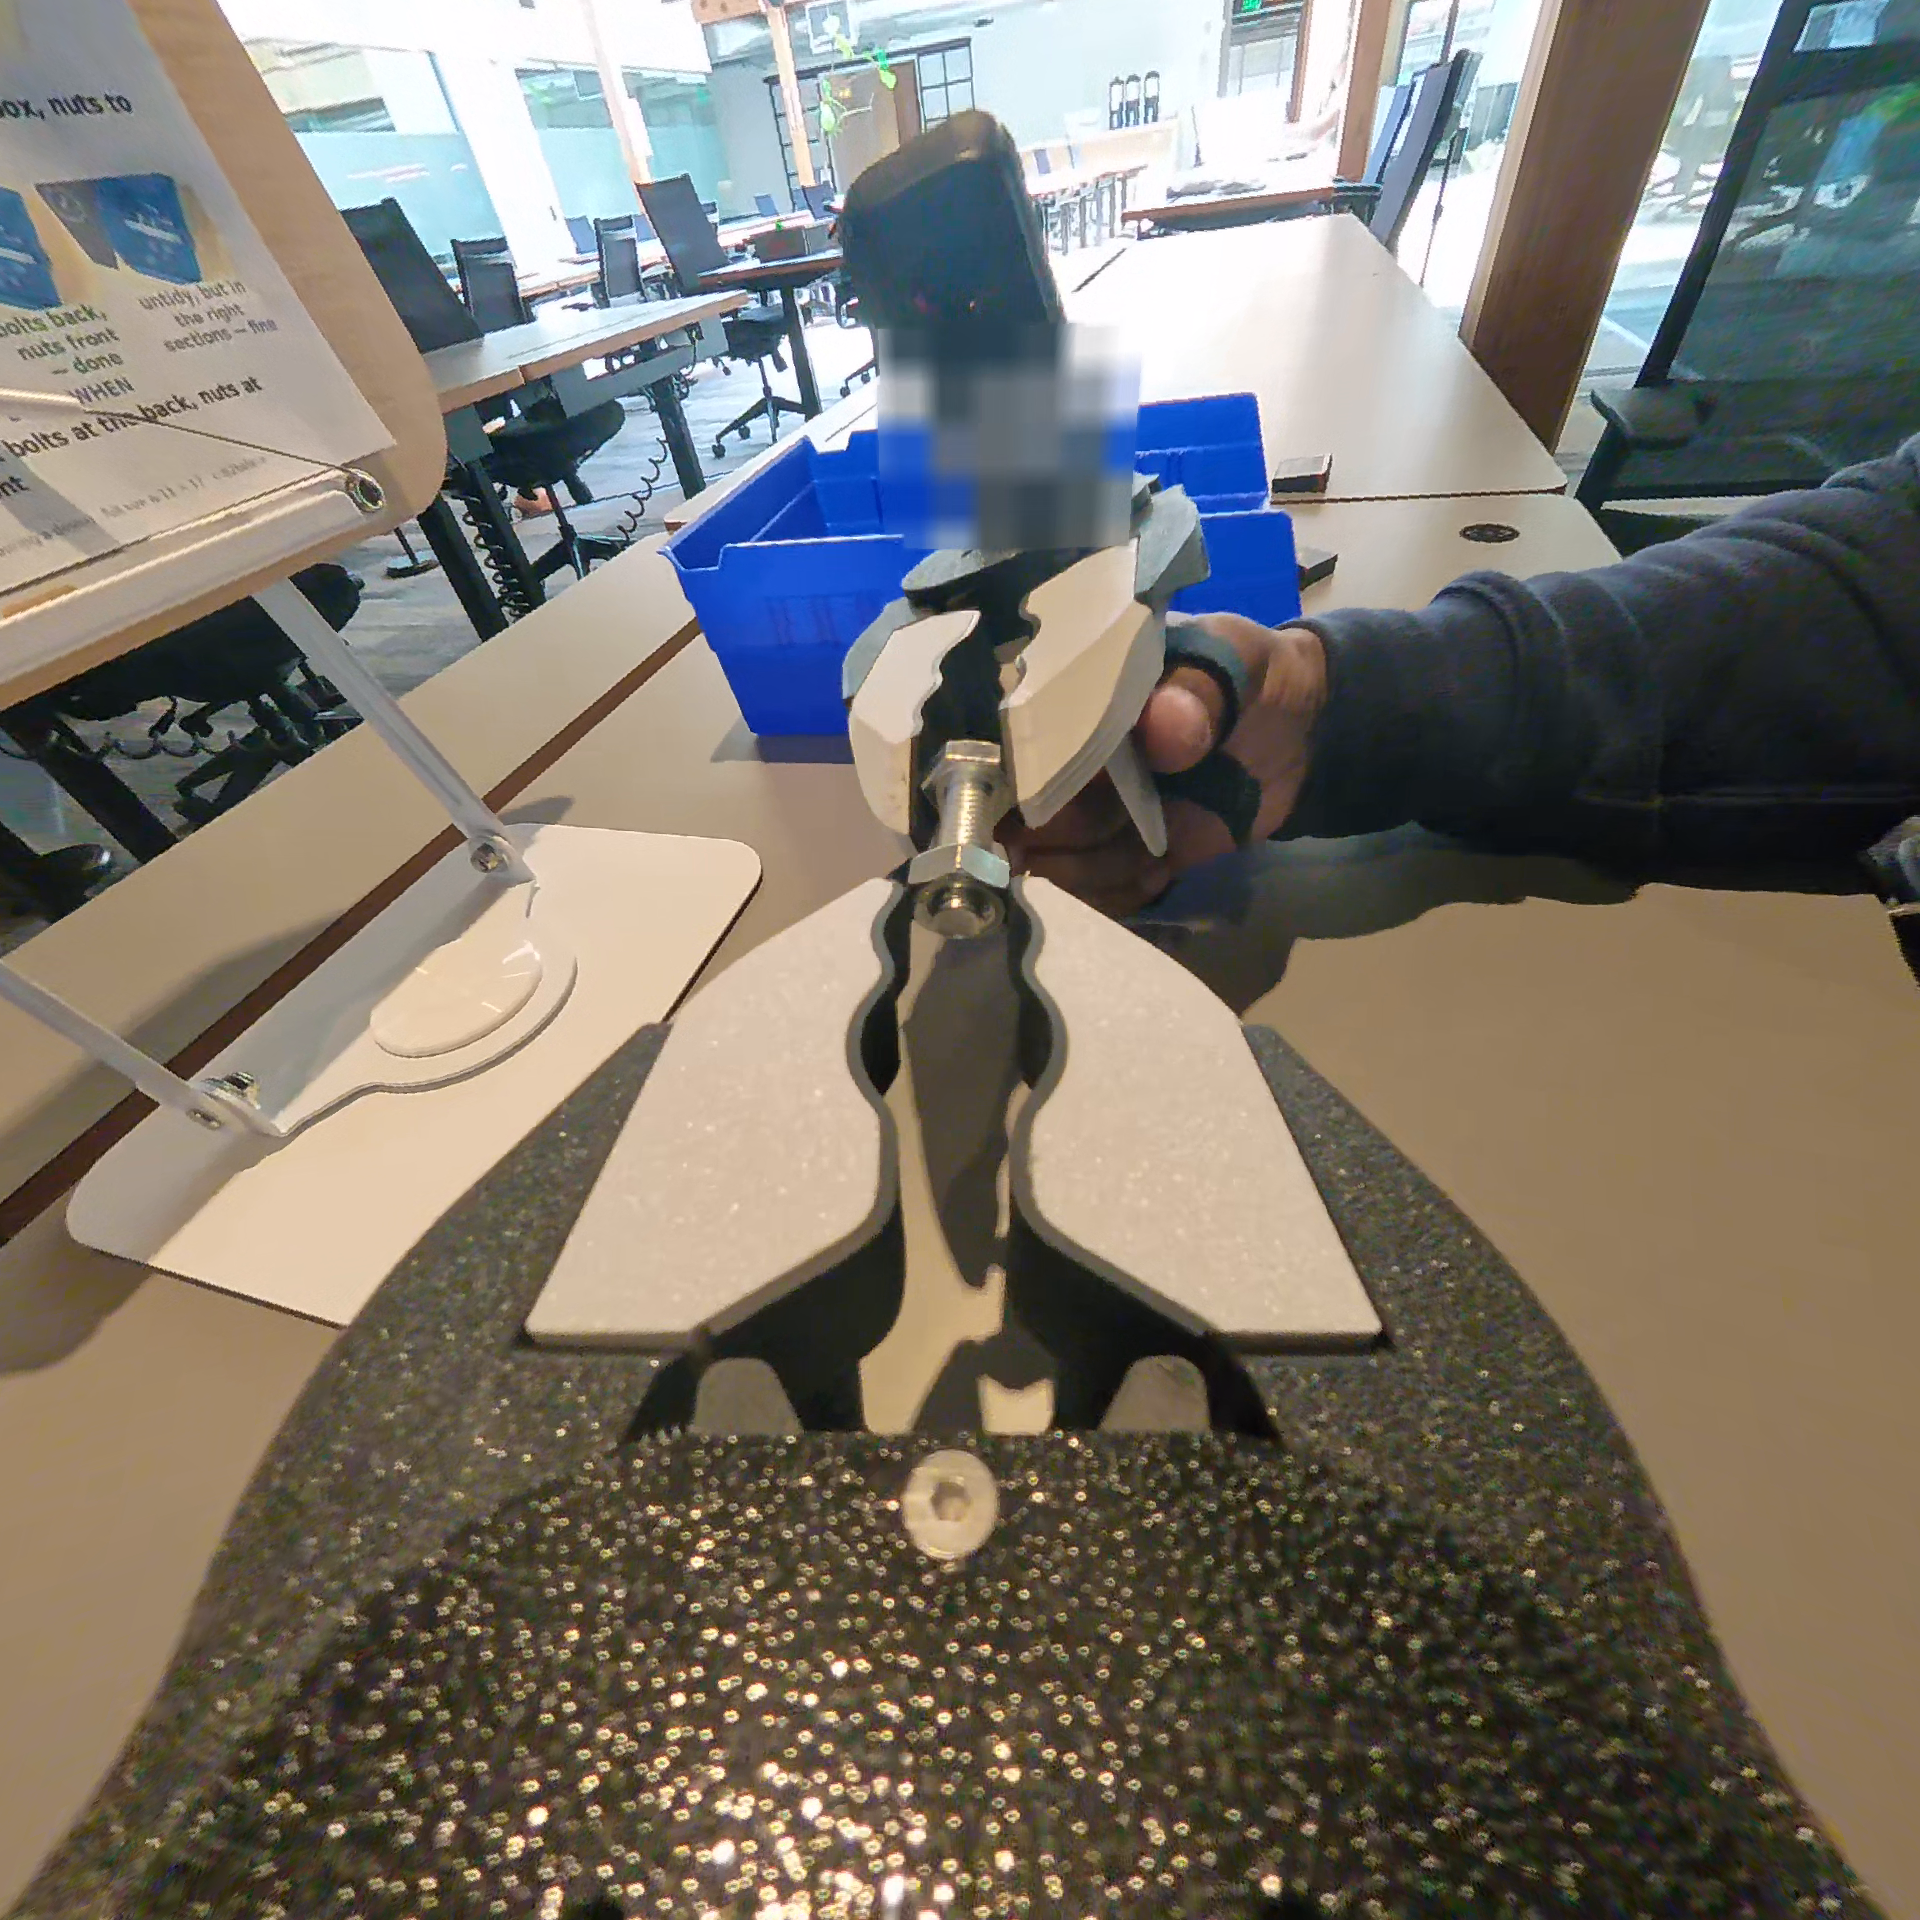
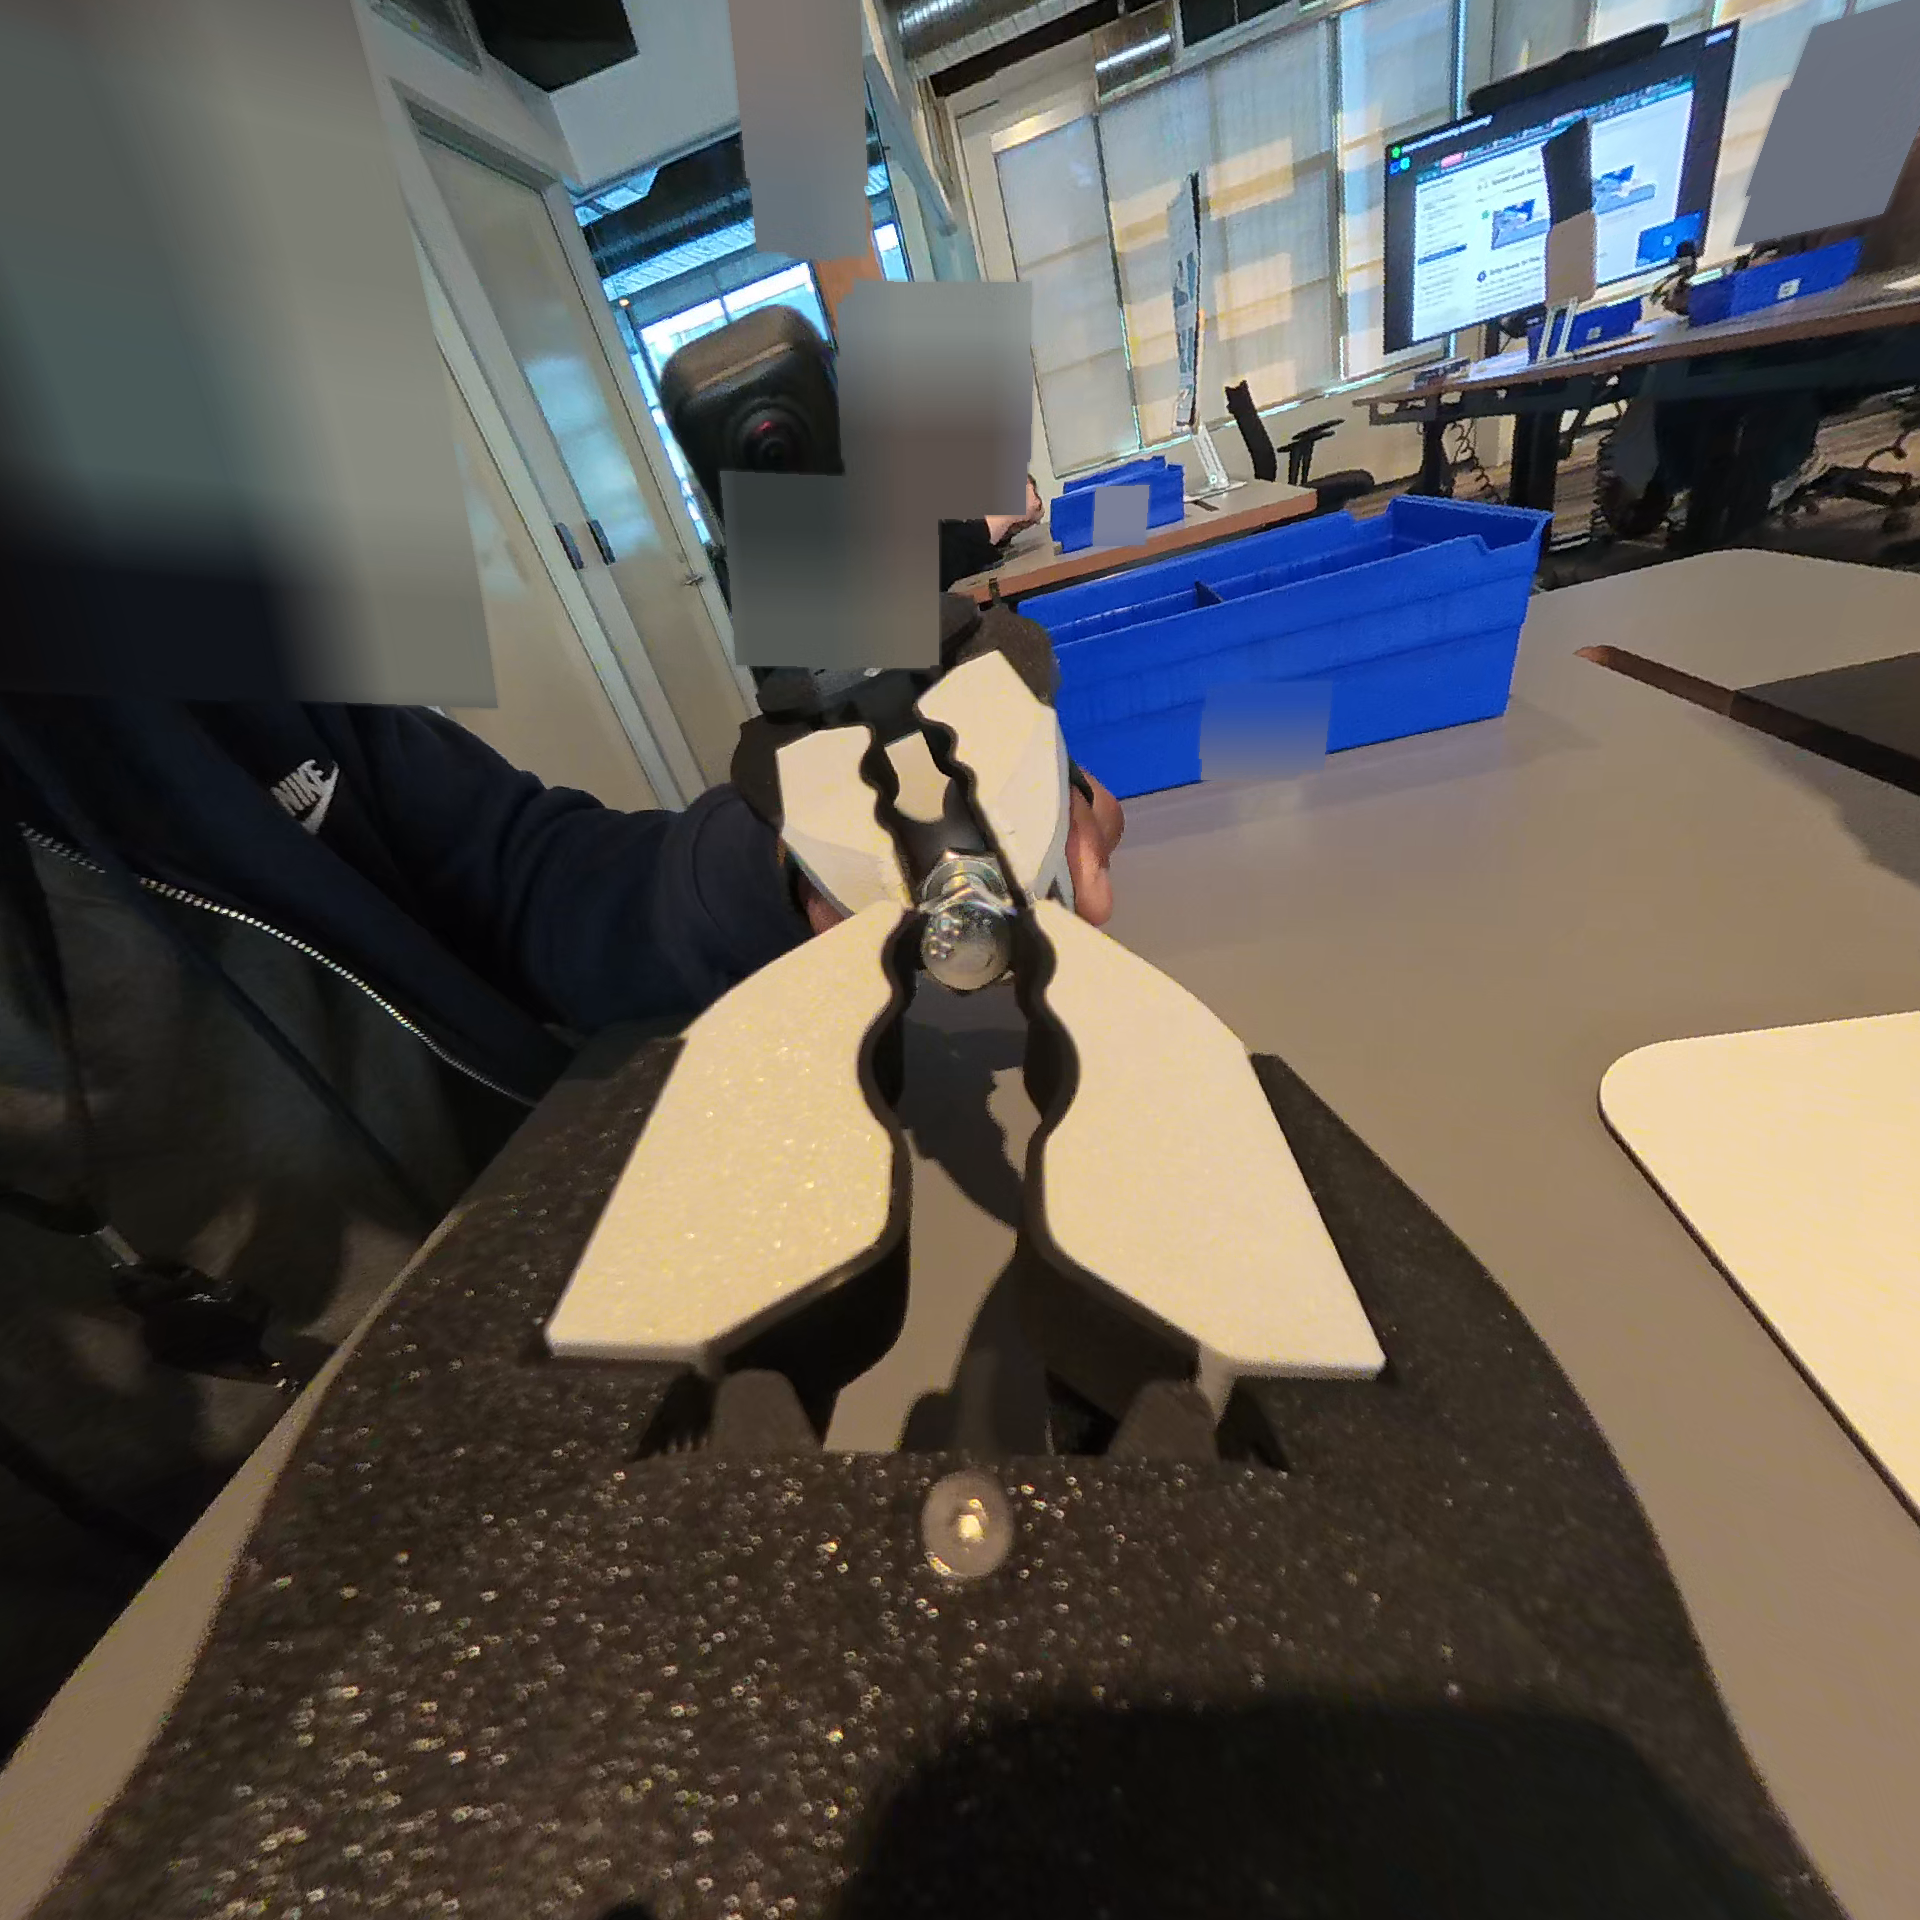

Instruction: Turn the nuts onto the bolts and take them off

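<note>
Your left hand-held gripper is clamped on the nut at its fingertips, with the bolt's threaded end poking through toward you. Your right hand-held gripper is clamped on the bolt's hex head, which sits between its tips. The two point at each other, tip to tip, holding the bolt level in the air above the grey table. Its bare thread spans the gap between nut and head. Farther off on the table stands a blue bin, and a white stand base lies left of your left one
</note>
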Action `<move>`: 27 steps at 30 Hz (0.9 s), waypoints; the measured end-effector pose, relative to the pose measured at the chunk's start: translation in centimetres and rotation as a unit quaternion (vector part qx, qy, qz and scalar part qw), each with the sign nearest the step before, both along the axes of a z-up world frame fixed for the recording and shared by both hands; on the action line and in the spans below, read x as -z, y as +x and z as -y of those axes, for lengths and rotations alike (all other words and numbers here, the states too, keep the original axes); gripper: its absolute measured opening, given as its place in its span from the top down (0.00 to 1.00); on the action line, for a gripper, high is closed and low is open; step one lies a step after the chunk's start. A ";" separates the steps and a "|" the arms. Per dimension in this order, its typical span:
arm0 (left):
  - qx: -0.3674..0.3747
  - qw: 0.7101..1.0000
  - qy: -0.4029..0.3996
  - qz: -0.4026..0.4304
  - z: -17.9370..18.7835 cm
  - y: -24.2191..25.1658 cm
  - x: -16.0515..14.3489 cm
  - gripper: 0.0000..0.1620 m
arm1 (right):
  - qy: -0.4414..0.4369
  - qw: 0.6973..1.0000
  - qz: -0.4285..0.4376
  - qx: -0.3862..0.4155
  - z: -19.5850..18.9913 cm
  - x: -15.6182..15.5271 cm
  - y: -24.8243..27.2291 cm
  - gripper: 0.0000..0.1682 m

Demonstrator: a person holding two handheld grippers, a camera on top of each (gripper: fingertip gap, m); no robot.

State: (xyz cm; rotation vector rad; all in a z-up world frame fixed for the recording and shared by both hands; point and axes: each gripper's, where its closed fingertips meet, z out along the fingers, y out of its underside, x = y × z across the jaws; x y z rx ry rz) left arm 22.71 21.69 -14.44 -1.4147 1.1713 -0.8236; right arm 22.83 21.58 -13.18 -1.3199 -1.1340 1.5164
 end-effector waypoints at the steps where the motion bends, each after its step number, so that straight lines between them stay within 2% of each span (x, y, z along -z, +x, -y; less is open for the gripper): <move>1: -0.001 1.000 -0.002 0.003 0.0 0.0 0.0 0.90 | 0.000 1.000 -0.003 0.002 -0.1 0.0 0.0 0.90; 5: 0.001 0.998 -0.041 0.040 -0.4 -0.1 -0.3 0.88 | 0.017 0.999 -0.013 0.026 -0.4 -0.1 -0.2 0.90; 9: 0.019 0.987 -0.120 0.105 -0.6 -0.4 -1.0 0.77 | 0.022 0.998 -0.042 0.045 -0.7 -0.8 0.0 0.90; 11: 0.032 0.976 -0.169 0.135 -0.7 -0.5 -1.2 0.75 | 0.020 0.997 -0.060 0.052 -0.9 -1.1 0.3 0.90; 17: 0.068 0.922 -0.293 0.244 -1.0 -0.5 -2.2 0.76 | 0.032 0.994 -0.076 0.065 -1.1 -1.3 0.6 0.90; 22: 0.063 0.922 -0.300 0.239 -0.8 0.2 -1.8 0.77 | 0.044 0.995 -0.067 0.064 -0.9 -0.9 0.2 0.90; 25: 0.058 0.928 -0.286 0.231 -0.7 0.2 -1.6 0.89 | 0.045 0.995 -0.064 0.063 -0.8 -0.8 0.0 0.90; 27: 0.051 0.938 -0.263 0.220 -0.7 0.2 -1.6 0.89 | 0.041 0.995 -0.065 0.062 -0.8 -0.8 0.0 0.90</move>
